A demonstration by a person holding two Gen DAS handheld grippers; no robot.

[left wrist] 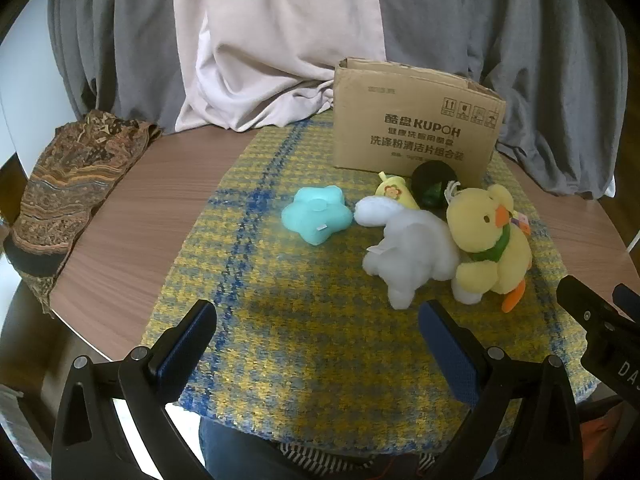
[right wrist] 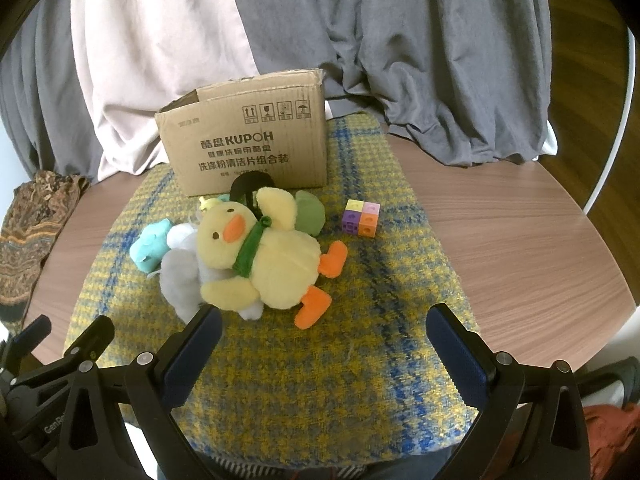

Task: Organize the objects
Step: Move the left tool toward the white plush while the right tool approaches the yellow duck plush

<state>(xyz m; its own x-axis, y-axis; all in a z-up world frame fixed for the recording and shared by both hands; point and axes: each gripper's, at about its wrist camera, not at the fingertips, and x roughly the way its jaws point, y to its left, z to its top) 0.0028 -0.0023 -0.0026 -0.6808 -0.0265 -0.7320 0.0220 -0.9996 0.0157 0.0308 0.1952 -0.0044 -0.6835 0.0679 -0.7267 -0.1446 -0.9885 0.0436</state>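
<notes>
Yellow plush duck looks light, soft, squashy; pinch its round belly. Left gripper and right gripper both wide, empty.

- the left wrist view looks forward along its 2 fingers, low over the near edge of the plaid cloth, facing the cardboard box at the far side; the toys sit right of centre.
- the right wrist view looks the same way from further right, close over the cloth, with the yellow duck plush near centre.
- both views share the box, the duck, the white plush and the teal star.
- each view catches the other gripper at its edge: right gripper and left gripper.
</notes>
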